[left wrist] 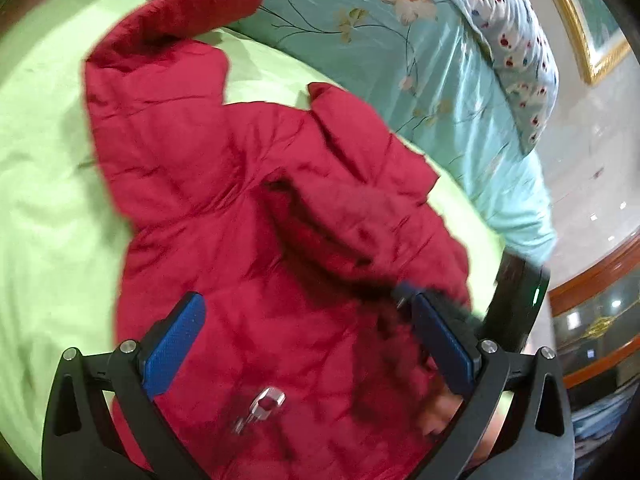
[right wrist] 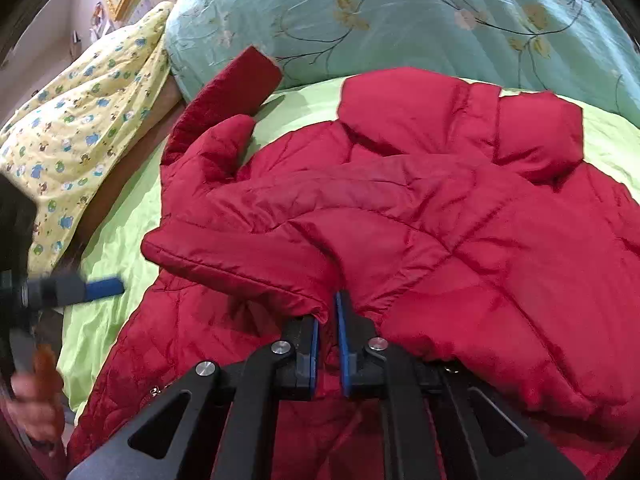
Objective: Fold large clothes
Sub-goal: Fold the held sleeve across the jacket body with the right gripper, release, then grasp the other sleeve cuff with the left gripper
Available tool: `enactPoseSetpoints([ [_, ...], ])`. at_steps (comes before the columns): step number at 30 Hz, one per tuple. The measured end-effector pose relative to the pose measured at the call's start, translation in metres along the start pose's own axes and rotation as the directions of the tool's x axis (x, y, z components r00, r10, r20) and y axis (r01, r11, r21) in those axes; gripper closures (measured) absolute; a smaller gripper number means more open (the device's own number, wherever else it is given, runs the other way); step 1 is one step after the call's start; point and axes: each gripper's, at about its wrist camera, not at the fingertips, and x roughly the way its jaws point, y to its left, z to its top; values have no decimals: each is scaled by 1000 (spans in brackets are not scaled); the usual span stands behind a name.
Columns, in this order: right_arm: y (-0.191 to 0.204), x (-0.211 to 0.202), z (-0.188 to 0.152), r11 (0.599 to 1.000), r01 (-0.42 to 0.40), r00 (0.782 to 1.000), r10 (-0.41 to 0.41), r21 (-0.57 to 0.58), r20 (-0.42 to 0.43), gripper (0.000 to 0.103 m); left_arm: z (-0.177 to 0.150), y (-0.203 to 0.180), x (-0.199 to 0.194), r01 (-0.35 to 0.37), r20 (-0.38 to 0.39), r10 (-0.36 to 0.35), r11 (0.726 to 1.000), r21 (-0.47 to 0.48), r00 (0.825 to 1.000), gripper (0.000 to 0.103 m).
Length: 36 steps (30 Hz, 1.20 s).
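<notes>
Left wrist: you look steeply down, close over the red jacket (left wrist: 260, 208).
Right wrist: same downward tilt, closer.
Shared: jacket, green sheet (left wrist: 48, 184), floral quilt (right wrist: 400, 12).

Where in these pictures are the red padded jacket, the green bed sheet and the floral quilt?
red padded jacket (right wrist: 460, 216): right wrist view, on its quilted body.
green bed sheet (left wrist: 48, 184): left wrist view, on a bare stretch beside the jacket.
floral quilt (right wrist: 400, 12): right wrist view, on its printed top.

Red jacket (right wrist: 400, 208) on green-sheeted bed (left wrist: 48, 184)
</notes>
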Motion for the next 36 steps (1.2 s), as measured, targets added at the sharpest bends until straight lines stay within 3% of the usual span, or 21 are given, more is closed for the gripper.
enactPoseSetpoints([
  [5,4,4,-4,1000,-8,1000,8,0,1,89,35,4,46,57,-76,-61,997,-52,995,0],
  [6,4,4,-5,1000,-11,1000,11,3,2,88,39,4,56,56,-89,-60,997,-47,994,7],
  [7,2,3,-5,1000,-14,1000,14,7,2,88,42,4,63,44,-104,-48,998,-40,993,26],
  [8,1,1,-6,1000,-17,1000,17,12,0,88,43,4,73,28,-127,-32,999,-33,991,37],
  [9,0,0,-7,1000,-19,1000,19,15,-3,88,43,5,77,28,-142,-31,999,-29,989,63],
  [13,-2,-10,-15,999,-31,999,32,30,-25,82,41,3,82,-2,-146,7,999,38,989,77],
  [16,-11,-30,-21,994,-66,997,68,86,-23,62,41,-5,75,-70,-102,86,986,154,991,80],
  [19,-33,-71,-23,987,-48,997,39,151,64,55,39,-16,70,-174,-41,197,932,317,979,80],
  [21,-51,-90,-21,982,52,991,-73,183,111,38,35,-25,72,-241,0,264,879,411,964,80],
  [22,-61,-95,-20,975,99,985,-124,199,118,37,33,-28,74,-262,15,284,860,438,959,80],
  [24,-87,-93,-20,954,169,977,-195,248,86,37,28,-32,77,-310,47,329,819,483,943,77],
  [28,-119,-69,-36,933,205,977,-213,294,-6,38,18,-39,65,-428,154,411,743,516,899,65],
  [29,-120,-64,-41,934,209,977,-215,290,-13,38,17,-39,56,-471,195,435,729,496,879,61],
  [30,-121,-61,-46,935,220,974,-225,279,-12,38,17,-37,49,-491,216,445,726,480,869,60],
  [31,-118,-57,-48,936,240,969,-246,259,-7,38,18,-36,36,-495,238,435,742,452,869,60],
  [34,-116,-52,-50,930,268,961,-277,253,0,36,17,-36,12,-370,217,306,843,392,927,60],
  [36,-113,-50,-53,927,281,956,-293,250,11,35,14,-41,15,-284,176,232,873,396,957,60],
])
